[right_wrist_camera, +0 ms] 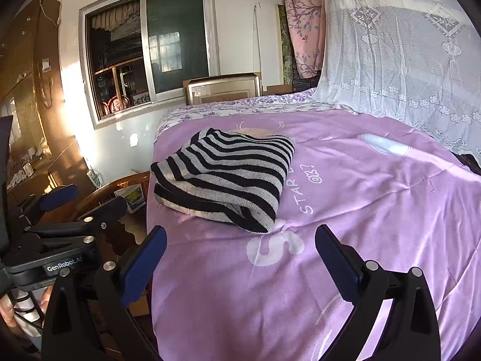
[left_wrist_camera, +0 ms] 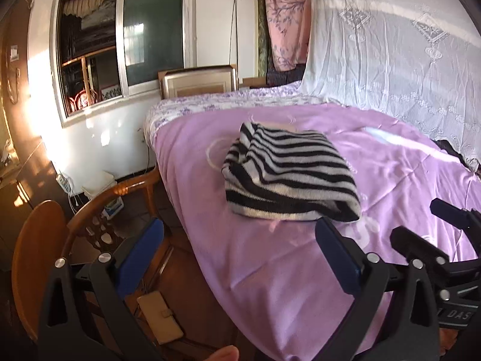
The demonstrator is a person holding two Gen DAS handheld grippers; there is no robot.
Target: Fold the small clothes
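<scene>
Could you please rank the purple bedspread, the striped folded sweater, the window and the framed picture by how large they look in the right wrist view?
1. Purple satin bedspread, by far the largest.
2. Sliding glass window and black-and-grey striped folded knit sweater: similar, and the sweater sits nearer, so unranked.
3. Gold-framed picture, smallest.

Materials and finishes

Striped garment point(right_wrist_camera: 224, 177) is showing coarse matt knit; bedspread point(right_wrist_camera: 360, 225) is showing smooth, faintly sheened cloth; chair point(left_wrist_camera: 42, 240) is showing glossy varnished wood.

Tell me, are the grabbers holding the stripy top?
No, nothing is held. The left gripper and right gripper are both open and short of the folded striped garment, which lies alone on the purple bedspread.
</scene>
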